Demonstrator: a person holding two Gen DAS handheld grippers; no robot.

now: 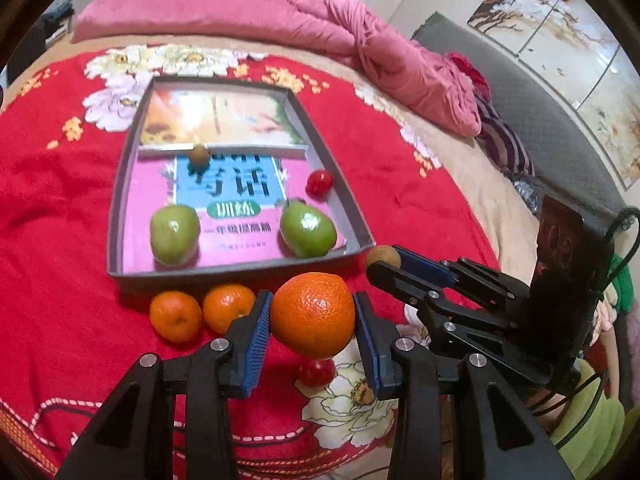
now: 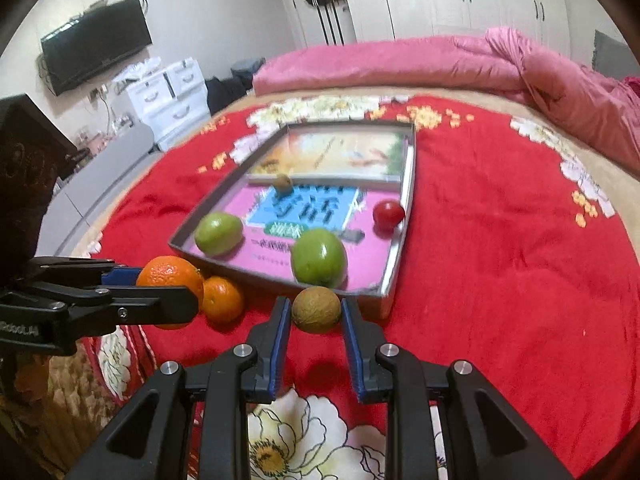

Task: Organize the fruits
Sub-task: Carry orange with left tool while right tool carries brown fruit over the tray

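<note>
My left gripper is shut on a large orange and holds it above the red bedspread, just in front of the grey tray. My right gripper is shut on a small brown kiwi, lifted near the tray's front right corner. The same kiwi shows at the right gripper's tip in the left wrist view. Inside the tray lie two green apples, a red tomato and another kiwi. Two small oranges rest on the bedspread by the tray's front wall.
A second red tomato lies on the bedspread under the held orange. A pink quilt is bunched along the far side of the bed. A grey headboard stands at the right. White drawers and a wall television are beyond the bed.
</note>
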